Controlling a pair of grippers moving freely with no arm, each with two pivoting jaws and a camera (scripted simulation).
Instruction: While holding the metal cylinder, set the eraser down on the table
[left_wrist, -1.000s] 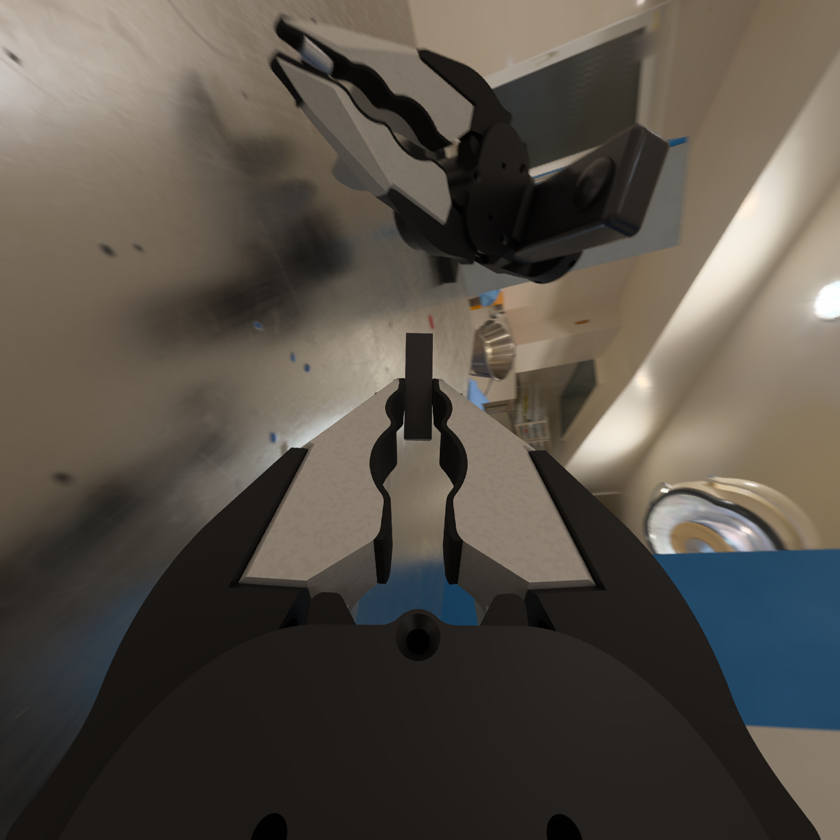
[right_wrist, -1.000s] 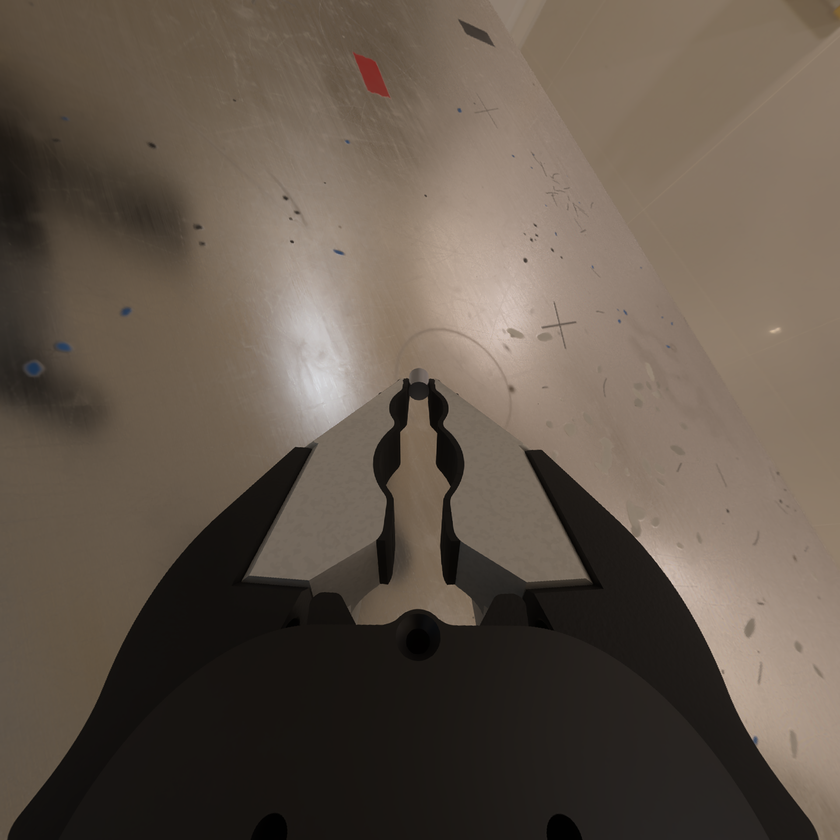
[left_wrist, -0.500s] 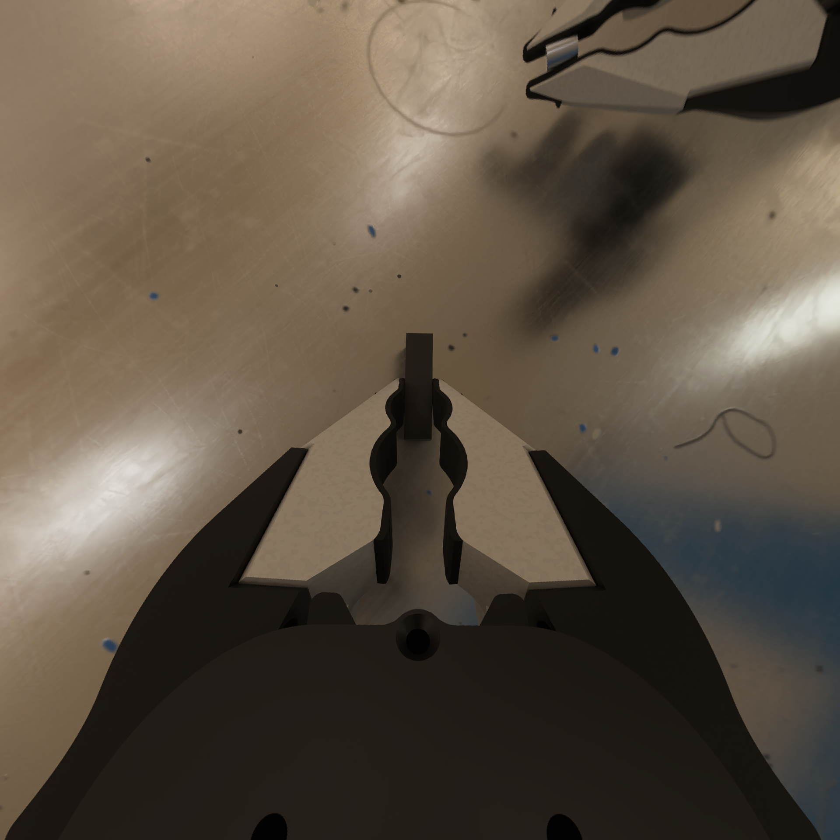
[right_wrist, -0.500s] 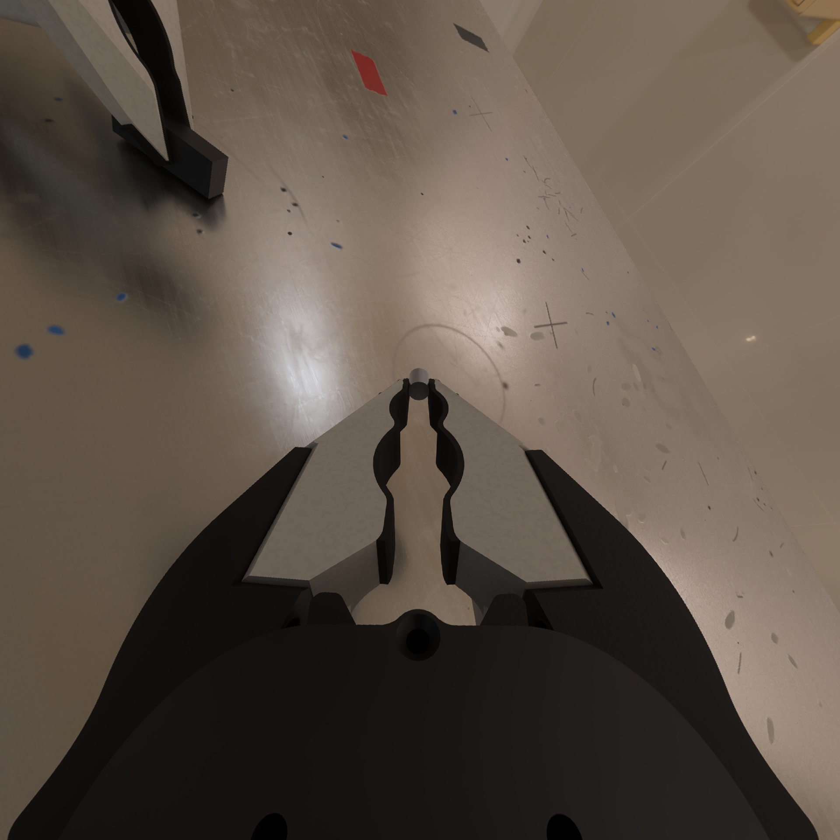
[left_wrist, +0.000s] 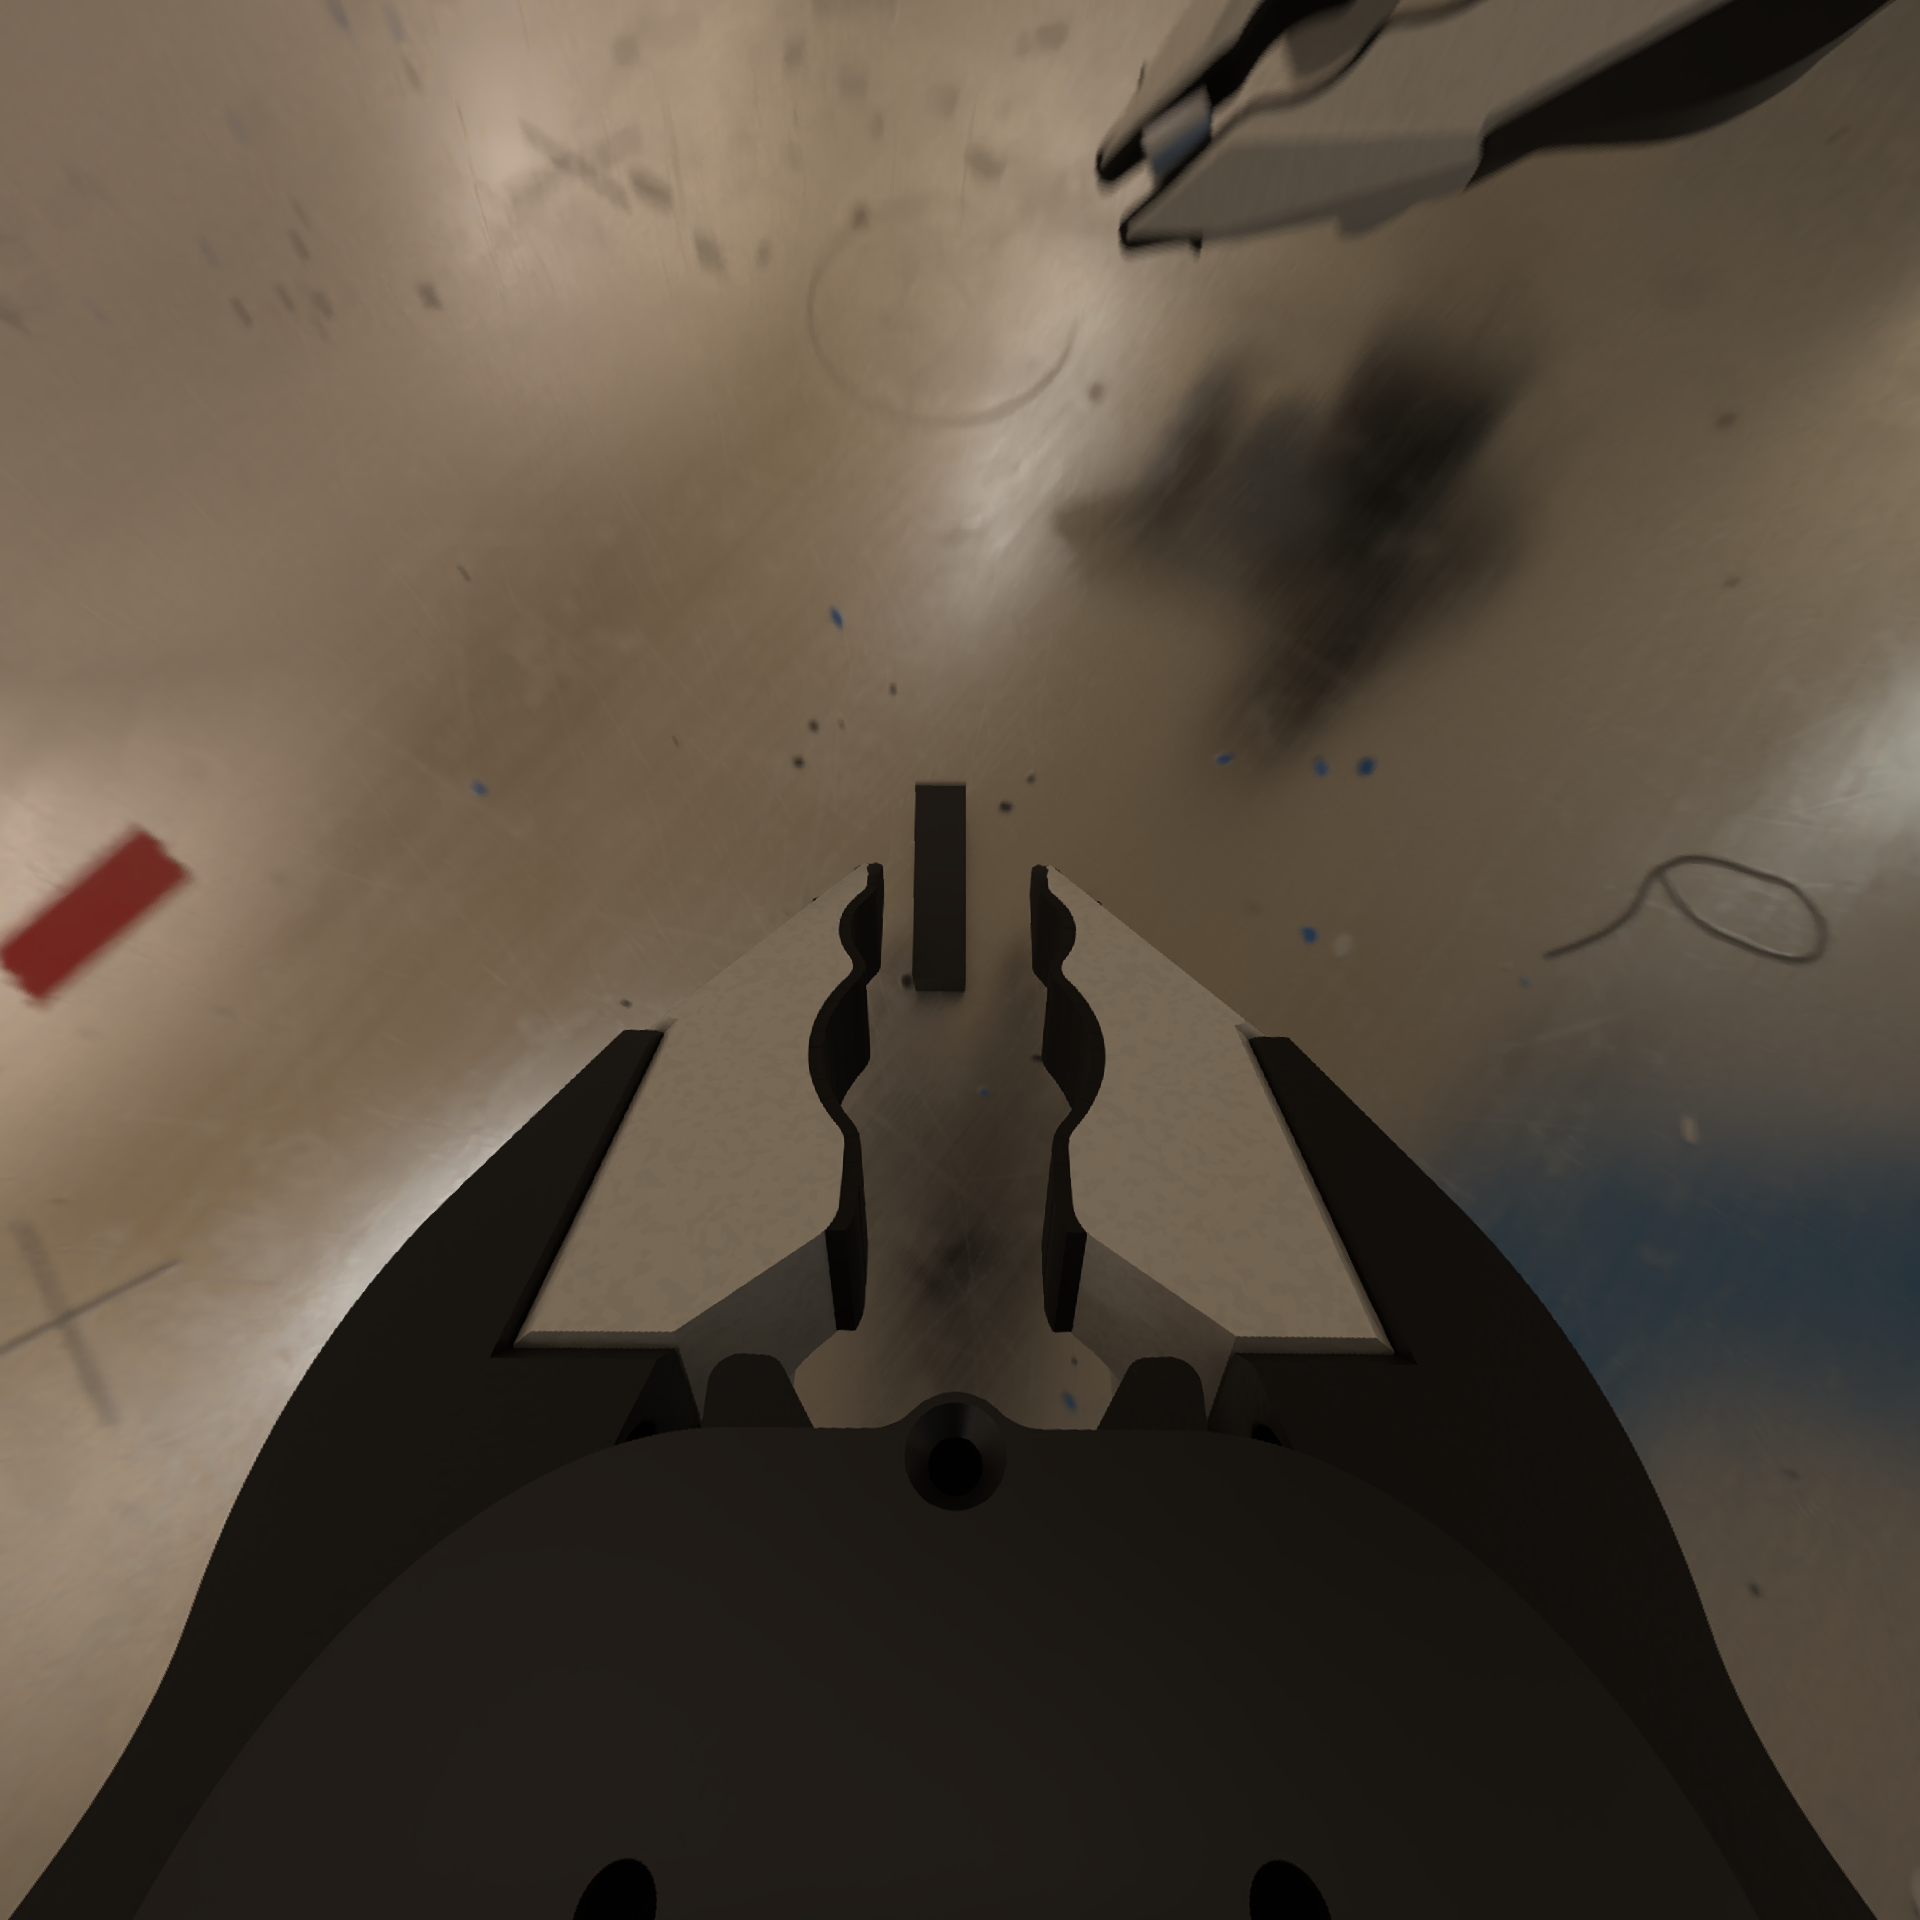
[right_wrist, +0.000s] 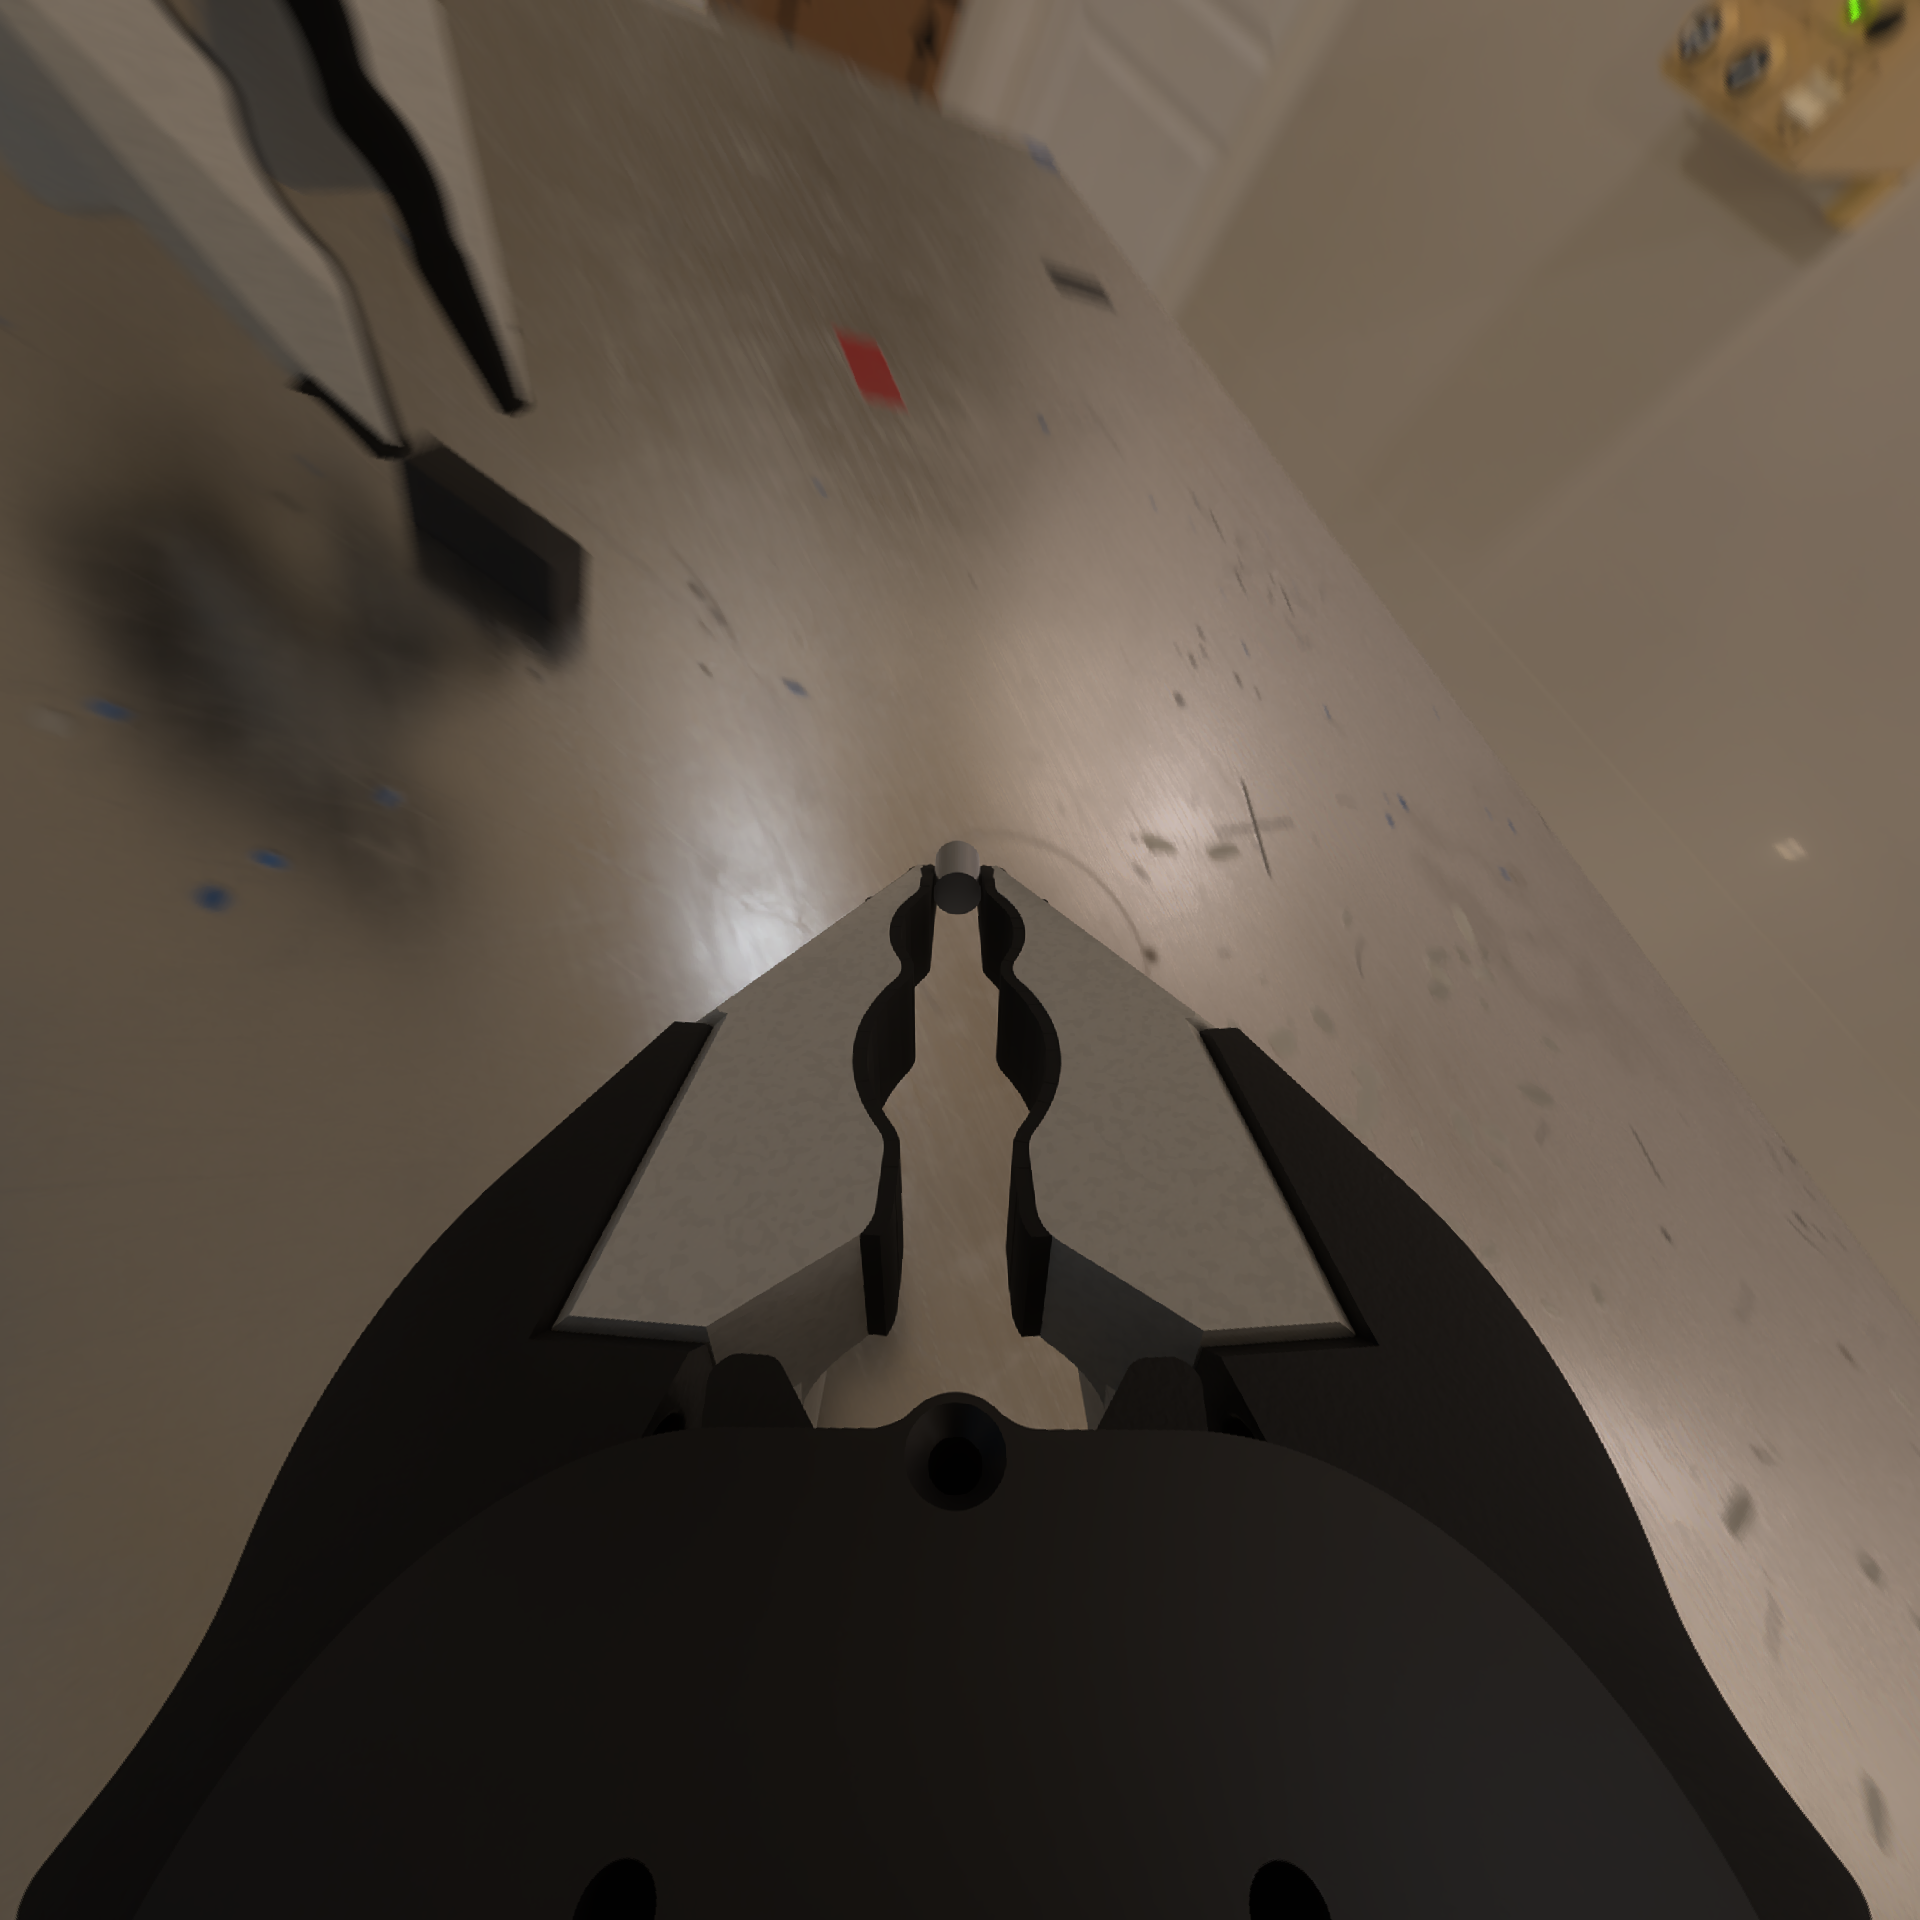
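We note the left hand-held gripper (left_wrist: 956, 883) open, its jaws parted and clear of the dark eraser (left_wrist: 939, 886), which stands on its narrow edge on the tabletop (left_wrist: 520, 623), away from any visible edge. Risk: a jaw brushing it on withdrawal would tip it. The right hand-held gripper (right_wrist: 956, 883) pinches the metal cylinder (right_wrist: 957, 879) at its very tips; any jolt could let it slip.

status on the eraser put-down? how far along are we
Done, it looks like: the left gripper is open, with gaps on both sides of the black eraser, which appears to rest on the table; the right wrist view shows it below the fingers. In hand: the right gripper is shut on the metal cylinder. Left: backing the left gripper away.
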